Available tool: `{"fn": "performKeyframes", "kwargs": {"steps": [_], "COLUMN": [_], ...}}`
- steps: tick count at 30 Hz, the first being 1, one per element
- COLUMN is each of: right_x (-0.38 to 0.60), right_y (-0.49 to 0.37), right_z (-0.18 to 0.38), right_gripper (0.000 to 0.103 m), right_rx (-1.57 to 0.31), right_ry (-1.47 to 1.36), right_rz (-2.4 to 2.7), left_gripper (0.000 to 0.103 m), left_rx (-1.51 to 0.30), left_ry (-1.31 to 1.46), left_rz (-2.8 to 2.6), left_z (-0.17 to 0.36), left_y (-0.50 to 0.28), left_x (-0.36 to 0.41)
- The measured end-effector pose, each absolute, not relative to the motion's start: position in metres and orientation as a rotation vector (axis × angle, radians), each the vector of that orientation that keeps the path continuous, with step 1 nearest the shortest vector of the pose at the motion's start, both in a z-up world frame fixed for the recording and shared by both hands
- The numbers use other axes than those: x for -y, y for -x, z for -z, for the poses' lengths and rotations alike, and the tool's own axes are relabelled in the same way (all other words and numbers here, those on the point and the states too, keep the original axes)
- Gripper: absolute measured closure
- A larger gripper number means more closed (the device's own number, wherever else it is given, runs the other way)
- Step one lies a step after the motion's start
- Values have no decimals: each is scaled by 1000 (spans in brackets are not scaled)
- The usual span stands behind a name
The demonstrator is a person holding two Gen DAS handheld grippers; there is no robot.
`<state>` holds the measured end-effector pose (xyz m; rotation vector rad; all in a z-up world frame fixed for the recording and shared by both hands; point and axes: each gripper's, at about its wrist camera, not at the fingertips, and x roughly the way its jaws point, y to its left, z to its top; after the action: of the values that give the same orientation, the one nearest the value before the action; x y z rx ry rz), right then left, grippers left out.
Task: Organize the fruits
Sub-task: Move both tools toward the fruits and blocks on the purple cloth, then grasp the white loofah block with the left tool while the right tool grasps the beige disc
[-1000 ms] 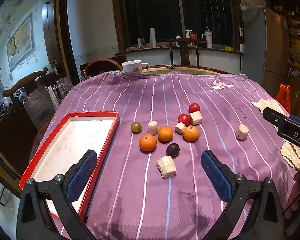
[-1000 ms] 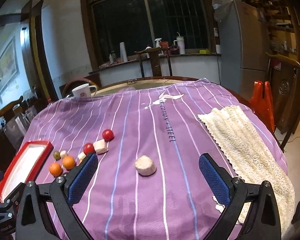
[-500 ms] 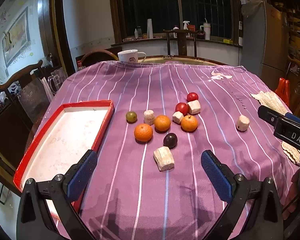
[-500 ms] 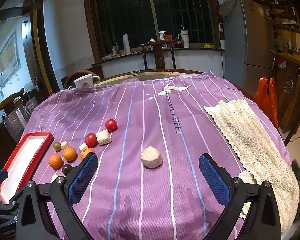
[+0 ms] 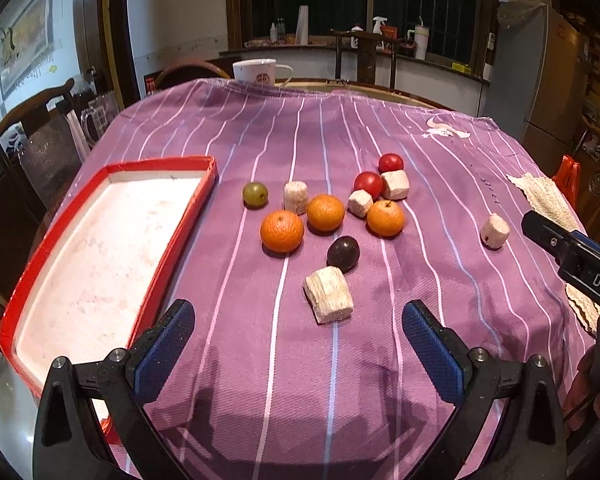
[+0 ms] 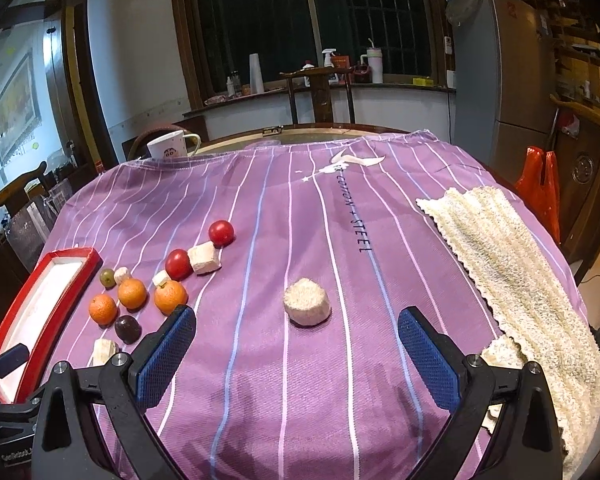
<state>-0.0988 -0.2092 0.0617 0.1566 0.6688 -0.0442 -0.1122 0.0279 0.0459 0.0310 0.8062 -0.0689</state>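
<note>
I see the tray (image 5: 100,240) empty; all fruit (image 5: 282,231) remains on the cloth (image 5: 300,360). Left gripper (image 5: 298,332) and right gripper (image 6: 296,338) both spread wide, holding nothing.

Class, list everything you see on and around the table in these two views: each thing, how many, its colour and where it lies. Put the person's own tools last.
Round oranges: three, orange, cloth centre.
Small red fruits: two, red, behind the oranges.
Green grape: one, near the tray.
Dark plum: one, purple-black, in front of the oranges.
Pale spongy chunks: five, off-white, four among the fruit, one apart at right.
Shallow red-rimmed tray: one, white inside, left edge, nothing in it.
Striped purple tablecloth: one, covering the table.
Cream knitted towel: one, right edge.
White mug: one, far edge.
Left gripper: blue-padded fingers, open.
Right gripper: blue-padded fingers, open.
</note>
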Motion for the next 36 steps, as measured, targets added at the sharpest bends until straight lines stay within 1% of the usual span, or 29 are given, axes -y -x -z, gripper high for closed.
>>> {"fn": "performKeyframes", "kwargs": {"steps": [16, 23, 26, 27, 28, 30, 32, 33, 34, 35, 36], "right_x": [212, 211, 208, 207, 206, 206, 205, 205, 204, 205, 205], "right_y": [88, 65, 53, 50, 47, 41, 36, 34, 33, 30, 28], "right_z": [-50, -45, -39, -37, -36, -33, -31, -30, -29, -26, -24], "right_gripper": [0, 0, 1, 1, 1, 2, 4, 5, 8, 13, 17], "right_rx": [-721, -792, -815, -817, -819, -826, -833, -838, -841, -848, -857], "right_ry": [-155, -81, -55, -45, -38, -27, -18, -10, -6, -2, -1], "right_rz": [36, 7, 1, 3, 4, 5, 11, 17, 22, 29, 35], "left_gripper": [0, 0, 3, 9, 17, 21, 28, 36, 46, 53, 68], "left_rx": [-854, -875, -914, -932, -948, -946, -941, -934, -929, -921, -915], "left_ry": [-16, 0, -6, -3, 2, -11, -32, -41, -49, -60, -63], "left_rz": [78, 154, 176, 187, 197, 196, 195, 192, 186, 178, 175], "left_z": [-34, -28, -19, -16, -13, -11, -11, -11, -10, -11, -11], "left_y": [100, 87, 80, 77, 74, 72, 71, 71, 71, 71, 71], "left_x": [-33, -30, -25, -24, -22, -19, -14, -13, -12, -11, -11]}}
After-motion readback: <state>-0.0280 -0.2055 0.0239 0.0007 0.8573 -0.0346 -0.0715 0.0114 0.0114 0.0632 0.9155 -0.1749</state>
